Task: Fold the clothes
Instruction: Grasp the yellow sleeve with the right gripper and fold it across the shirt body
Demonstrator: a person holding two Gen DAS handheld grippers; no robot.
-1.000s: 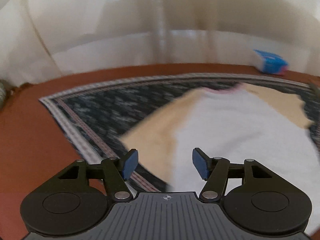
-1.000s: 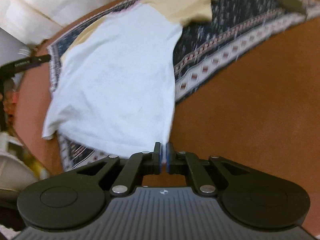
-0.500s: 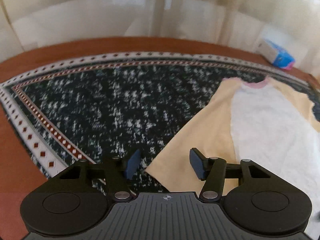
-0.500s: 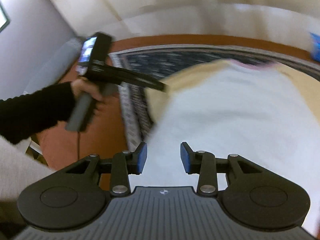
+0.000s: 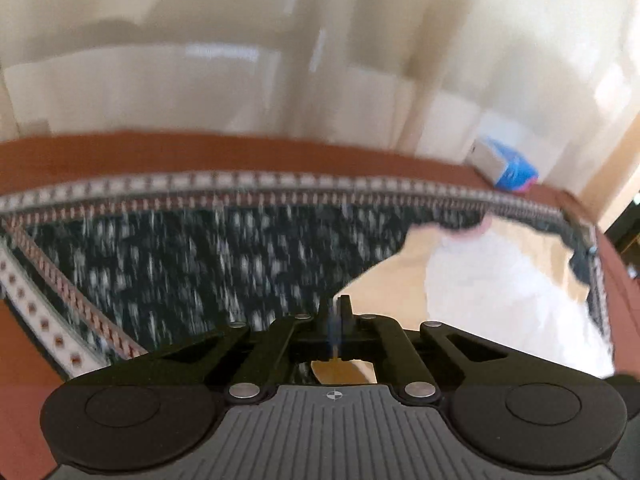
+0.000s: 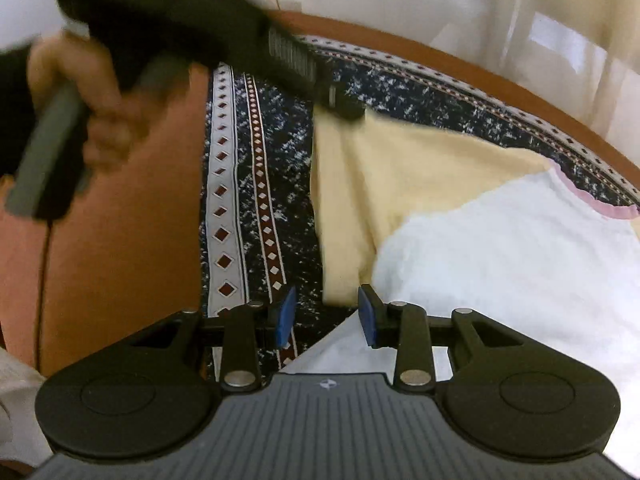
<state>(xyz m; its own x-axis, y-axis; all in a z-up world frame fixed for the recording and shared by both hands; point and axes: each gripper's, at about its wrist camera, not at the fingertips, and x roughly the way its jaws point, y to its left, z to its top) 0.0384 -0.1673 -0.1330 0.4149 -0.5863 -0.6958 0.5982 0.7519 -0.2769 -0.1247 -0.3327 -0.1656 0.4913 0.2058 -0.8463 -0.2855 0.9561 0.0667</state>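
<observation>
A T-shirt [image 6: 500, 248] with a white body, pale yellow sleeves [image 6: 400, 168] and a pink collar [image 6: 600, 204] lies flat on a dark patterned rug [image 6: 280, 160]. My left gripper [image 5: 335, 312] is shut on the outer corner of the near yellow sleeve; the right wrist view shows its tips [image 6: 348, 110] pinching that corner. My right gripper [image 6: 326, 316] hovers over the shirt's side edge below the sleeve. Its jaws are closing, with the blue pads apart and nothing pressed between them. In the blurred left wrist view the shirt [image 5: 500, 300] spreads to the right.
The rug [image 5: 180, 264] covers a brown tabletop [image 6: 120, 240]. A person's hand [image 6: 100, 120] holds the left gripper's handle at the upper left. A blue and white box [image 5: 504, 164] sits at the table's far edge, before pale curtains.
My left gripper went from open to shut on the sleeve corner. My right gripper let go of the shirt's hem, opened and swung across to the sleeve side.
</observation>
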